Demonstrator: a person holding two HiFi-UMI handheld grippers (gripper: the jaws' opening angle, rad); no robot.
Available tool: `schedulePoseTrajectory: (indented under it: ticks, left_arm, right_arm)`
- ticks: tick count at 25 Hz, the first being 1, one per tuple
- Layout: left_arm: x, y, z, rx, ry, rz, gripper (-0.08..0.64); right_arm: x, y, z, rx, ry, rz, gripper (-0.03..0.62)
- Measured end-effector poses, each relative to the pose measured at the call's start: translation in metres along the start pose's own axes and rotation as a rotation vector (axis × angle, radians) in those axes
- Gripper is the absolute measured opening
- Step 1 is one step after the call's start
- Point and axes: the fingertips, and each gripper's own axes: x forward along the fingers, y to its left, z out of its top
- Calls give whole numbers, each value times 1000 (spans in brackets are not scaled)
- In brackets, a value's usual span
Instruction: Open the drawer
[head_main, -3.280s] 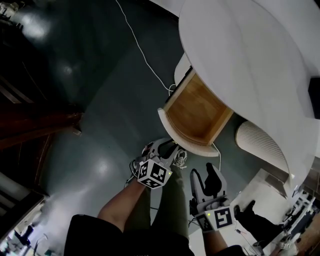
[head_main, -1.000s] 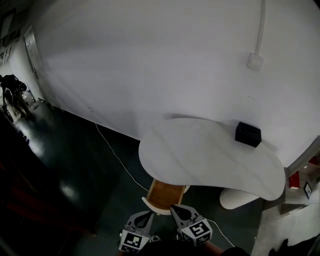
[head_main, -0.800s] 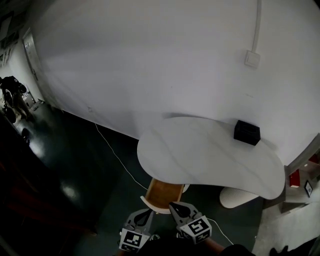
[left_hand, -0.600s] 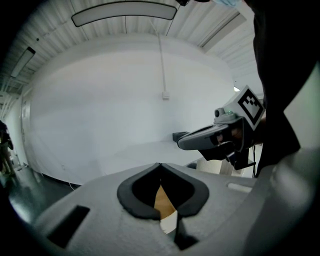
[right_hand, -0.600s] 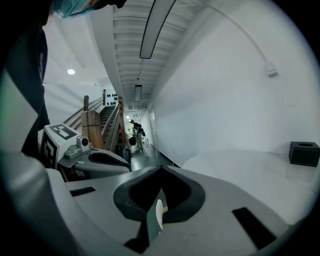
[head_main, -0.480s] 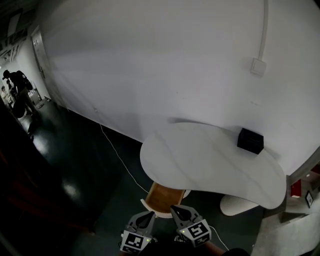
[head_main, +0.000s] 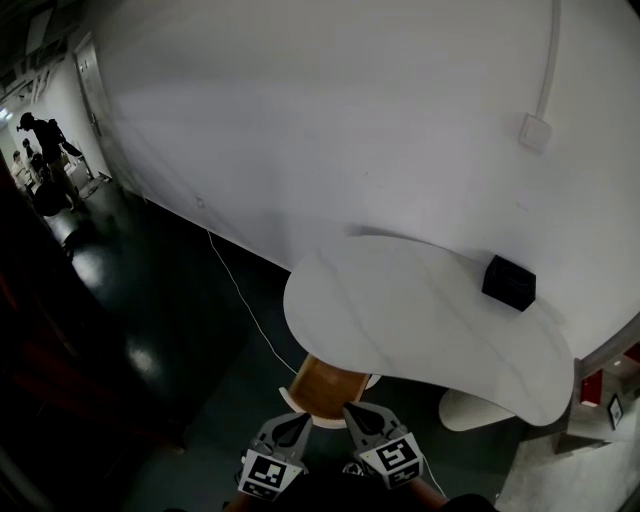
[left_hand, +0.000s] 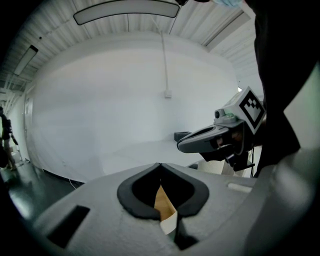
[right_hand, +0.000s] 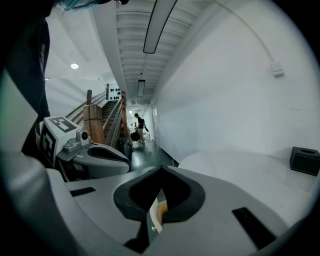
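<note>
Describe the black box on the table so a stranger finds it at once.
Find the big white wall; a curved white table stands before it. At the table's right end, near the wall, sits the black box. It is the only thing on the white top, small and dark.

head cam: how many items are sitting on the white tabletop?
1. A black box sits near the right rear of the white tabletop, close to the wall. No other item shows on the top in any view.
</note>
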Motion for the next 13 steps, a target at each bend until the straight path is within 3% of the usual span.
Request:
schedulePoseTrajectory:
  ticks: [13]
  left_arm:
    - [2, -3, -4, -12, -6, 4, 18]
  right_arm:
    - [0, -1, -7, 6, 15, 11, 3]
